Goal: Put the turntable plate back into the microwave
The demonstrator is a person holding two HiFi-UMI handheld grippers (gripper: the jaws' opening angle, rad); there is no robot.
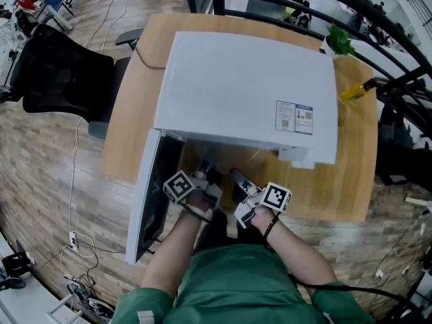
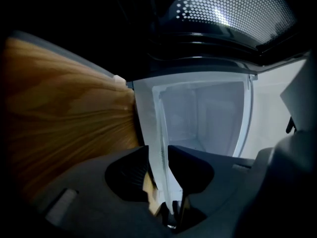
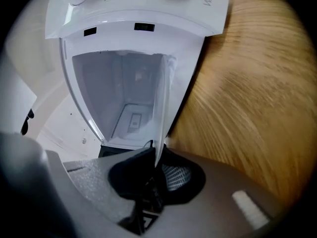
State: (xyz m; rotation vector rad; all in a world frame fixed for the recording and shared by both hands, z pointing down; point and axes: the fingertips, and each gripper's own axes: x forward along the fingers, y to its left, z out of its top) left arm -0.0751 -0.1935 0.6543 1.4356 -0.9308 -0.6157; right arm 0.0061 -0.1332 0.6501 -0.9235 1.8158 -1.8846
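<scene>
Wood table point(image 1: 125, 123) carries a white microwave point(image 1: 243, 86), its door point(image 1: 150, 204) swung wide to the left. The plate point(image 3: 163, 98) sits roughly level at the cavity mouth, its near rim running between both sets of jaws. The right gripper point(image 3: 156, 160) is clenched on that rim. The left gripper point(image 2: 159, 160) is released, with its jaws apart around the rim. The door walls off the left flank, and bare wood runs right of the mouth. Further out are a chair point(image 1: 61, 73), a plant point(image 1: 339, 40) and a yellow tool point(image 1: 356, 90).
</scene>
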